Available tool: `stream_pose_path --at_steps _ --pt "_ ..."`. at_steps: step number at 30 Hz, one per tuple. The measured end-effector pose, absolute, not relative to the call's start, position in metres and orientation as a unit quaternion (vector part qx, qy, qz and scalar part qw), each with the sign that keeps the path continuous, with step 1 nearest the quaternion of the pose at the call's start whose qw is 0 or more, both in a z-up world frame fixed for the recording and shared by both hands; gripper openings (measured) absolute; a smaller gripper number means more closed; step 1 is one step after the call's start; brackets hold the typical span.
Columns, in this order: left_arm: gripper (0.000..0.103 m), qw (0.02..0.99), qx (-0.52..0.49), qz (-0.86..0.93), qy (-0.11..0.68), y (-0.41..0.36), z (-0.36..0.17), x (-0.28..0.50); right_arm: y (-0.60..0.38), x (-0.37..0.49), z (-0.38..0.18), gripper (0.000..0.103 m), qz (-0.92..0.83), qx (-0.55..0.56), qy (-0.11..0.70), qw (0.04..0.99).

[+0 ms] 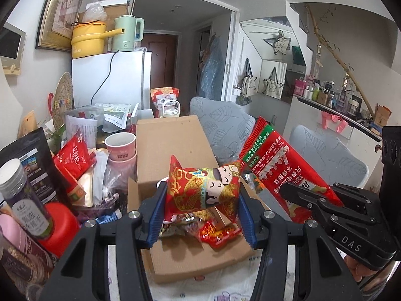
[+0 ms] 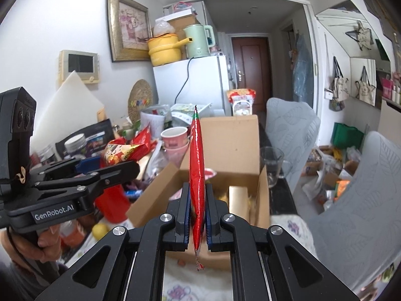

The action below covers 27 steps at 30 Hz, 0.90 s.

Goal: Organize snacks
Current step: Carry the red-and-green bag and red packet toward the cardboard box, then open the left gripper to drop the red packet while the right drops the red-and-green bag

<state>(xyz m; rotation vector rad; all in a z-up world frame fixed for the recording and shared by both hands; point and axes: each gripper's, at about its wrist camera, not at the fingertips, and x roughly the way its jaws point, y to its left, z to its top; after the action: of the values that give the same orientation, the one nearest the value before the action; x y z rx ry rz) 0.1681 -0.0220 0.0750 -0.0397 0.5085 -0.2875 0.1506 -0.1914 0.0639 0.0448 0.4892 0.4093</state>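
Left wrist view: left hand-held gripper (image 1: 201, 199) pinches a puffy red pouch (image 1: 204, 188) by its sides, over the open box (image 1: 175, 150). Right hand-held gripper (image 2: 197, 207) clamps a flat red bag (image 2: 196, 165) edge-on, also above the box, near the left one. Risks: slick foil could slip from either grip; both loads crowd the same opening and may collide; a drop could miss onto the cluttered tabletop (image 1: 220, 286).
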Motion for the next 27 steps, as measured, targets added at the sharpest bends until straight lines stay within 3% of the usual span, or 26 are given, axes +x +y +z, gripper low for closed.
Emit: stream_pose_path --at_steps 27 --pt "0.052 0.934 -0.063 -0.091 0.340 -0.001 -0.018 0.289 -0.175 0.276 -0.006 0.009 0.184 0.043 0.308 0.932"
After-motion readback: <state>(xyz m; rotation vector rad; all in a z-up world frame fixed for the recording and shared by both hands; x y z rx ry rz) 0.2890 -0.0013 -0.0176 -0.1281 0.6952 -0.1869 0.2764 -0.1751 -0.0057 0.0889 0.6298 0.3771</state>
